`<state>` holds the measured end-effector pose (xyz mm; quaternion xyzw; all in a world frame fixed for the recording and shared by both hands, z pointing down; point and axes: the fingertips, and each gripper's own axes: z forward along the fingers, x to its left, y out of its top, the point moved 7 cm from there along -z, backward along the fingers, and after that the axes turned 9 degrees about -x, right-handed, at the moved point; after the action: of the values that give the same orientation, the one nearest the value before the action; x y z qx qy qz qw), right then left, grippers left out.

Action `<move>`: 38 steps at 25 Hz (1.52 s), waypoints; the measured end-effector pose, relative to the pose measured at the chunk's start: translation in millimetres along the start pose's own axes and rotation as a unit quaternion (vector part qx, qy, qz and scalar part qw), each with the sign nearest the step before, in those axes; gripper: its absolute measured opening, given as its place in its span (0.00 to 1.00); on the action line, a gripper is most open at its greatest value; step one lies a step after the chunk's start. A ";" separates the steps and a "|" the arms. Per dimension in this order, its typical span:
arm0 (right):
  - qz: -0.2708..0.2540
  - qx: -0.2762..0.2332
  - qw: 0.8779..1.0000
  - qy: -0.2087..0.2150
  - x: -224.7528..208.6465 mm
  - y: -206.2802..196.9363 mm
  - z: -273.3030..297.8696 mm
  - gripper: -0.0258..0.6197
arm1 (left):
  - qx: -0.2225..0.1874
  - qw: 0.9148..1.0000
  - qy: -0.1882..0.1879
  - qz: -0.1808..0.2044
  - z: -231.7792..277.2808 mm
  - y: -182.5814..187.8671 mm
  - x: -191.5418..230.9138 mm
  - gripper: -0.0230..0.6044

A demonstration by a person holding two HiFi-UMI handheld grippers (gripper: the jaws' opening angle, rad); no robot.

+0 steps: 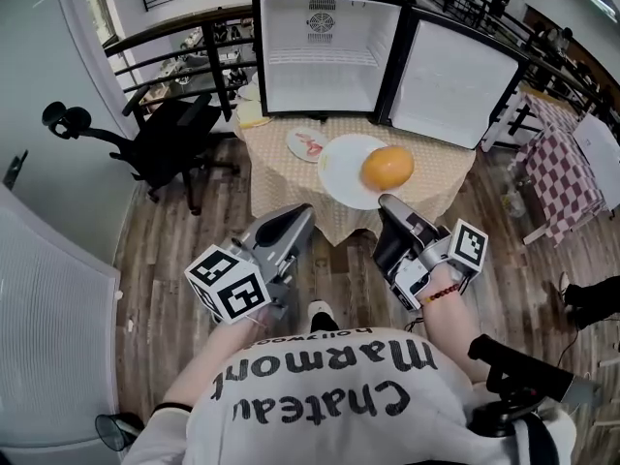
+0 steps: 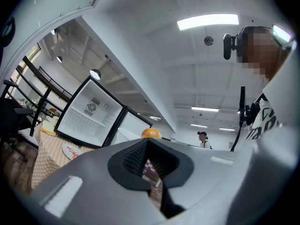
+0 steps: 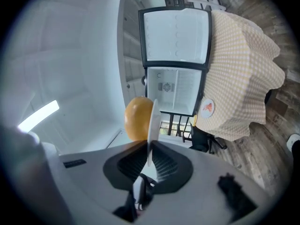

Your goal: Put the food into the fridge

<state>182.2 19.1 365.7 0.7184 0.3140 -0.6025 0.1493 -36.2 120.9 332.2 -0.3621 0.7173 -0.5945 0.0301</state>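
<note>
An orange sits on a white plate that hangs over the front of the checked table. My right gripper is shut on the plate's near rim. In the right gripper view the plate stands edge-on between the jaws, with the orange to its left. My left gripper is shut with nothing in it, left of the plate; above its jaws shows the orange. The small fridge stands open on the table's far side, its shelves bare and its door swung right.
A small plate with a red pattern lies on the table in front of the fridge. Something yellow sits at the table's back left. A black office chair stands to the left, with railings behind. A checked-cloth table is at right.
</note>
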 end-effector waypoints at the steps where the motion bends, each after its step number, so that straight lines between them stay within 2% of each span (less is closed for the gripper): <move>1: 0.000 0.004 1.000 0.002 -2.7 4.9 9.1 0.09 | -0.002 1.000 0.001 0.002 7.2 2.2 7.1 0.04; 6: -0.004 0.016 1.000 0.007 -12.7 32.6 48.5 0.09 | -0.001 1.000 0.001 0.009 42.5 9.5 39.4 0.04; 10: -0.007 0.021 1.000 0.005 -20.9 57.5 77.0 0.09 | 0.003 1.000 0.018 0.003 67.9 13.6 65.6 0.04; 18: -0.011 0.022 1.000 -0.005 -38.1 110.4 139.7 0.09 | 0.011 1.000 0.003 0.007 128.3 26.2 117.5 0.04; 22: -0.020 0.024 1.000 0.001 -48.6 123.0 149.9 0.09 | 0.005 1.000 -0.010 0.016 139.4 17.6 129.4 0.04; 27: -0.023 0.025 0.999 0.003 -62.2 141.3 167.4 0.09 | -0.007 1.000 0.002 0.013 158.0 15.3 152.6 0.04; 32: -0.025 0.022 0.999 -0.002 -66.6 157.9 188.0 0.09 | -0.005 1.000 -0.007 0.015 179.7 20.4 169.2 0.04; 38: -0.018 0.009 1.000 -0.005 -73.0 169.2 202.3 0.09 | 0.005 1.000 0.000 0.008 182.6 19.1 187.7 0.04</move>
<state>127.2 -248.9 361.6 0.7111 0.3208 -0.6114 0.1329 -97.1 -134.5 335.0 -0.3563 0.7171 -0.5978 0.0370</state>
